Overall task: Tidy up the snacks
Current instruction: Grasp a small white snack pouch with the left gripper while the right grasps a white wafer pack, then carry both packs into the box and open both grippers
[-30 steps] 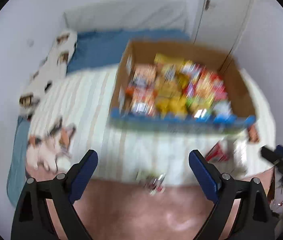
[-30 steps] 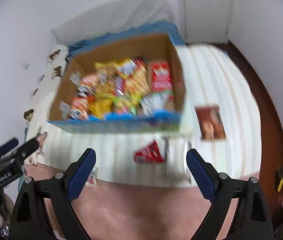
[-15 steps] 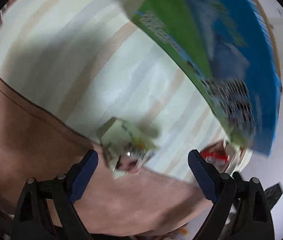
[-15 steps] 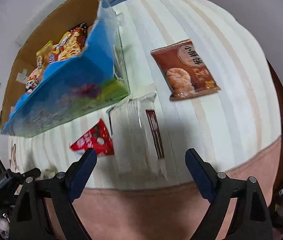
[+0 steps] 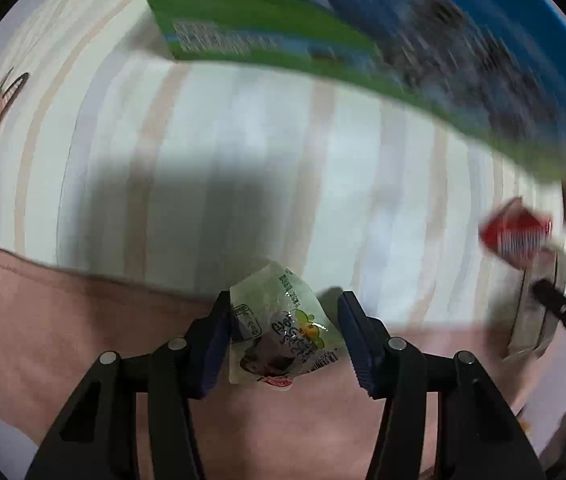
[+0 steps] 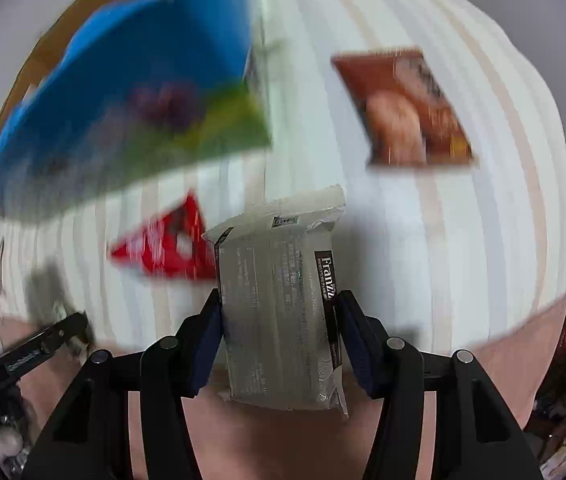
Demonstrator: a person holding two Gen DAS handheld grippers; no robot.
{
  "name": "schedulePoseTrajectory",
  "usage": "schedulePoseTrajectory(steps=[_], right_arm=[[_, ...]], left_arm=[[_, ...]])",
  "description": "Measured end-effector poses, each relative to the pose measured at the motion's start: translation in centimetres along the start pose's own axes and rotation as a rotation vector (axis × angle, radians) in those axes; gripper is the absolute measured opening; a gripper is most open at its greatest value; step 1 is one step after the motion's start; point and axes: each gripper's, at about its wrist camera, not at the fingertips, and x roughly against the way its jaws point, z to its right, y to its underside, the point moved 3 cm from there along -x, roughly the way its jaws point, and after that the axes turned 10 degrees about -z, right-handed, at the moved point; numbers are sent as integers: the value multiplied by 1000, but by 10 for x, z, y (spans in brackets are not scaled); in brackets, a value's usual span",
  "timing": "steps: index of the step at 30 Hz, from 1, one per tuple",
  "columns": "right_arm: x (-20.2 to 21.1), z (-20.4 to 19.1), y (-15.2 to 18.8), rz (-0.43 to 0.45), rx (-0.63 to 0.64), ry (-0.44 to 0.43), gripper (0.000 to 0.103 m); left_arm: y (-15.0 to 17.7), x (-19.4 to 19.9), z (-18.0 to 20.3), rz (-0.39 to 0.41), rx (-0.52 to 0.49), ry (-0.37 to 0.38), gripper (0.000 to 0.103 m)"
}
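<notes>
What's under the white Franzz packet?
Under the Franzz packet you can see striped bedding and a pink sheet. A red packet lies beside it. The packet hides whatever is right beneath it.

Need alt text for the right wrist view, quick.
The right tool is closing around a pale snack packet at the edge of the striped bedcover. Beyond lie a red triangular wrapper, a brown snack bag and the blue-sided box.

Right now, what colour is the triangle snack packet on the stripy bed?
The triangular snack packet is red with white markings, clearest in the right wrist view.
</notes>
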Motion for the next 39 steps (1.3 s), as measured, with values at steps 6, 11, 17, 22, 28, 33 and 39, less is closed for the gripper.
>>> schedulePoseTrajectory(steps=[6, 11, 17, 22, 28, 33, 39], right_arm=[[-26, -13, 64, -99, 42, -40, 58], [-42, -13, 79, -110, -5, -52, 62], [-49, -21, 69, -118, -8, -62, 71], [-58, -48, 63, -85, 33, -2, 61], [-50, -58, 83, -53, 24, -51, 57], [-32, -73, 85, -28, 20, -126, 56], [15, -99, 69, 51, 56, -212, 56]], left_arm=[[42, -15, -4, -55, -19, 45, 52], [47, -24, -10, -87, 53, 195, 71], [52, -27, -3, -85, -26, 129, 71], [52, -29, 19, -56, -21, 73, 58], [57, -18, 26, -34, -24, 67, 57], [63, 20, 28, 6, -39, 92, 57], [57, 87, 62, 103, -84, 163, 57]])
